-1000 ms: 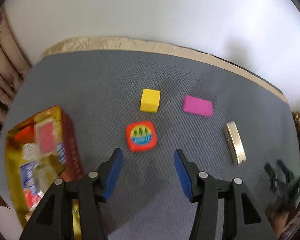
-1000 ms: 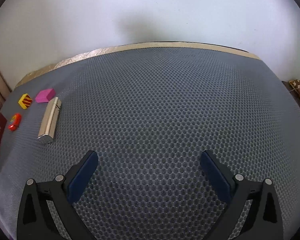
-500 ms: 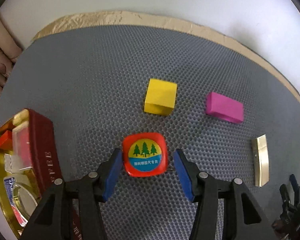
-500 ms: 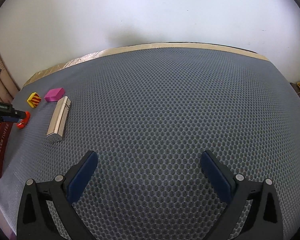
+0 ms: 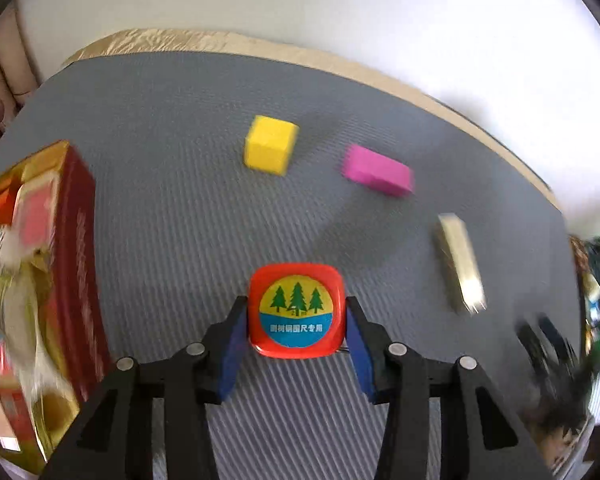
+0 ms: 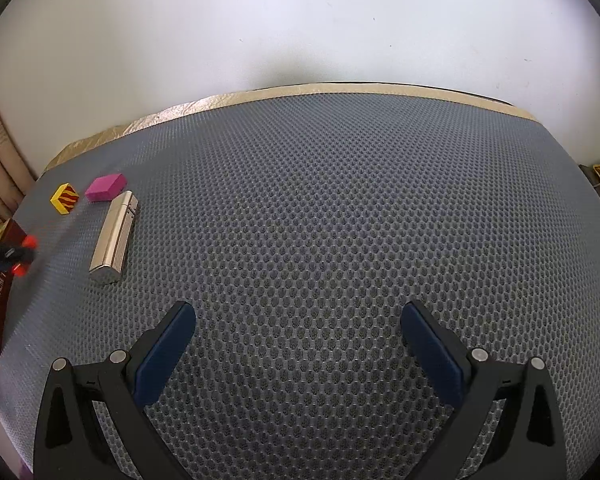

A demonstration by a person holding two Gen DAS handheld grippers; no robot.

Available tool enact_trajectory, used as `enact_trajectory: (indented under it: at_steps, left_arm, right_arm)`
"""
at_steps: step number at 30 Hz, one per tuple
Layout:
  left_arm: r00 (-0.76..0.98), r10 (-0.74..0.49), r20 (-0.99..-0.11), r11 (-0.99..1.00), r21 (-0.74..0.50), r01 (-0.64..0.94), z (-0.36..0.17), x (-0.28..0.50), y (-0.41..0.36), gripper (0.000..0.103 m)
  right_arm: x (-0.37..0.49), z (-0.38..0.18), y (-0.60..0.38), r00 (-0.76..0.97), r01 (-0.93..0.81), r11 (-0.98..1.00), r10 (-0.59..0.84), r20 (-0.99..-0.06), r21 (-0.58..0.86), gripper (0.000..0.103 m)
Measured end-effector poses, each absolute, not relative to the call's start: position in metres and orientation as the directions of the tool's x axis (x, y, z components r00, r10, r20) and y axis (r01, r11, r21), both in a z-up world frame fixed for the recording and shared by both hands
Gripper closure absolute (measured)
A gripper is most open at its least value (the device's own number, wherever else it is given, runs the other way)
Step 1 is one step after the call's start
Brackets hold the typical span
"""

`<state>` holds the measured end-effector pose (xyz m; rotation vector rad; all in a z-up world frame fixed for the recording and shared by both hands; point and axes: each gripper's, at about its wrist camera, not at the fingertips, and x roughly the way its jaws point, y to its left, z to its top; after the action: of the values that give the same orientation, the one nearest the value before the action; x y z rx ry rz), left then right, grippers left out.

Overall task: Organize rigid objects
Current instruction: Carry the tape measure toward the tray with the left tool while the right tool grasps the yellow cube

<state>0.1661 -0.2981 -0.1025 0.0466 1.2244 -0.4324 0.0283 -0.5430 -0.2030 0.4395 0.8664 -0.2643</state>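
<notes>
Change: a second ago the left tool hung short of the red tape measure with a gap of mat between them; now the case sits between its blue pads, and its jaws have just been closing on it
Left tool: pads pressed to both flanks of the case, clamped on it as far as the blurred left view shows
Right tool: jaws wide apart, nothing between them, over bare grey mat
Task thing: tape measure on the mat-covered surface, square and flat, with no real long axis, dead ahead of the left tool
Open box: red-sided, part-filled, just to the left of the tape measure, on the left hand's side
Left to sort: yellow block, pink block, silver lighter beyond and to the right
Key relation: the box lies leftward of the gripped case, so I judge the carry is lift, then swing left; the left hand is far nearer than the right
</notes>
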Motion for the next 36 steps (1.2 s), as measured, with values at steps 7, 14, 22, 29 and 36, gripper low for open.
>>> enact_trajectory:
  at_steps: [7,14,22,29,36]
  left_arm:
    - [0.313,-0.365,-0.877,0.913,-0.272,0.304,-0.070,0.104,-0.236,0.056]
    - [0.449,-0.294,-0.844,0.956,-0.258,0.142,-0.034,0.085,-0.119,0.056]
    - [0.560,-0.175,-0.809,0.977,-0.213,-0.003,-0.037,0.079,-0.048,0.056]
    - [0.580,-0.202,-0.789,0.972,-0.234,0.020,-0.040,0.077,-0.039,0.056]
    - [0.588,-0.210,-0.781,0.970,-0.243,0.023,-0.040,0.080,-0.033,0.056]
  right_arm:
    - [0.032,-0.207,-0.537,0.619,0.394,0.884,-0.051,-0.784,0.253,0.001]
    - [0.030,-0.198,-0.530,0.625,0.420,0.887,-0.129,-0.770,0.193,0.001]
    - [0.079,-0.109,-0.458,0.723,0.163,0.943,0.086,-0.685,0.290,0.001]
    - [0.187,-0.087,-0.361,0.631,-0.014,0.939,0.276,-0.725,0.344,0.005]
    - [0.276,-0.120,-0.334,0.515,0.127,0.881,0.335,-0.789,0.456,0.025]
